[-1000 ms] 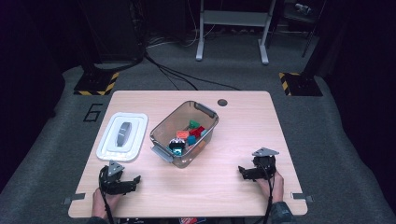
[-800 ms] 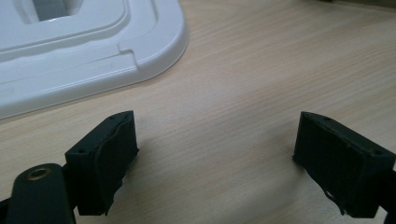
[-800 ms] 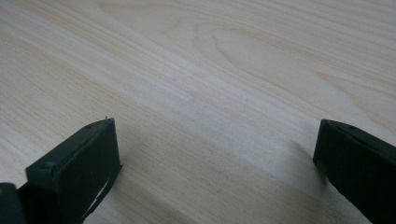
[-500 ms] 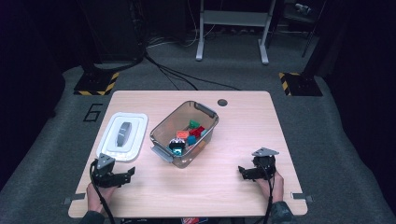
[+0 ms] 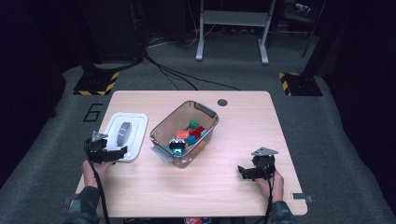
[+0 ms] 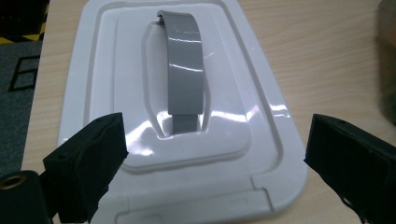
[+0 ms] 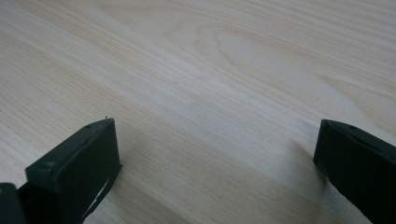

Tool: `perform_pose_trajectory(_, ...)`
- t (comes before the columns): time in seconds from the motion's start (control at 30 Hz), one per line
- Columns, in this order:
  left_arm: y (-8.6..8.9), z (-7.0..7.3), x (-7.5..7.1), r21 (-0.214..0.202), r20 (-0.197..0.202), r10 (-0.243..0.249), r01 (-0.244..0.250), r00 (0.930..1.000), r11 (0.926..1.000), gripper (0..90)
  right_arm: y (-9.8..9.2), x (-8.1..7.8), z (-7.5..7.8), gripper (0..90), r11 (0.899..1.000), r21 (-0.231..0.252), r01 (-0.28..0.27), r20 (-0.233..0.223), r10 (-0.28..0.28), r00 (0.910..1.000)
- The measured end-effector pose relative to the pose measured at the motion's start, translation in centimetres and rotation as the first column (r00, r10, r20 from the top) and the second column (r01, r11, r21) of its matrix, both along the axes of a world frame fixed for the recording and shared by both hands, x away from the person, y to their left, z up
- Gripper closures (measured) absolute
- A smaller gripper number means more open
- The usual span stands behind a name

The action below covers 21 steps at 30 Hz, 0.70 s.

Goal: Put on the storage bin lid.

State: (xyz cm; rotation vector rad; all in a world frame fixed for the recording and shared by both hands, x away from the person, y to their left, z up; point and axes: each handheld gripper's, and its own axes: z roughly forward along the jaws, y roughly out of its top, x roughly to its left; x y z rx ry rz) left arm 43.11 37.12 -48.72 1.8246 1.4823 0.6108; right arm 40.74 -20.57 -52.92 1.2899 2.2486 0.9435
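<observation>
Left hand-held gripper [image 6: 210,154], jaws wide and just opened further, nothing between, poised at lid [image 6: 116,70]'s near end; handle [image 6: 184,70] running straight ahead.

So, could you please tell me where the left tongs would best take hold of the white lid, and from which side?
Probably by the grey handle along the middle of the white lid. It lies flat in a recess, so coming from above, one jaw on each long side, looks best. The left tongs are open, with their jaws near the lid's near end.
</observation>
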Motion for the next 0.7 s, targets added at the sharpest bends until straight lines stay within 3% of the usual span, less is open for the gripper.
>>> perform_pose_trajectory(0.23, 0.1, -0.2, 3.2, 0.042, -0.028, 0.005, -0.004, 0.9996, 0.9991, 5.3, 0.0, 0.1, 0.0, 0.0, 1.0, -0.004, -0.006, 0.004, 0.006, 1.0)
perform_pose_trajectory(0.4, -0.3, -0.6, 5.5, 0.051, -0.063, -0.004, 0.008, 0.998, 0.9987, 5.5, 0.1, 0.1, 0.0, 0.0, 1.0, -0.001, 0.01, 0.002, -0.01, 1.0)
perform_pose_trajectory(0.53, -0.8, -0.9, 7.2, 0.07, -0.088, -0.012, 0.018, 0.9961, 0.9974, 14.8, 0.1, 0.1, 0.0, 0.0, 1.0, 0.007, 0.021, 0.0, -0.021, 0.9998)
perform_pose_trajectory(0.63, -1.1, -1.2, 8.1, 0.06, -0.097, 0.0, 0.006, 0.9953, 0.9982, 20.3, -0.1, 0.2, 0.0, 0.3, 1.0, -0.006, 0.009, 0.008, -0.009, 0.9999)
perform_pose_trajectory(0.67, -1.4, -1.3, 8.3, 0.101, -0.091, 0.009, 0.0, 0.9958, 0.9948, 25.3, -0.1, 0.2, 0.0, 0.8, 1.0, -0.006, 0.015, 0.004, -0.015, 0.9999)
perform_pose_trajectory(0.7, -1.6, -1.5, 8.5, 0.112, -0.095, 0.015, -0.004, 0.9953, 0.9937, 30.0, -0.1, 0.2, 0.0, 1.2, 1.0, 0.004, 0.027, 0.003, -0.027, 0.9996)
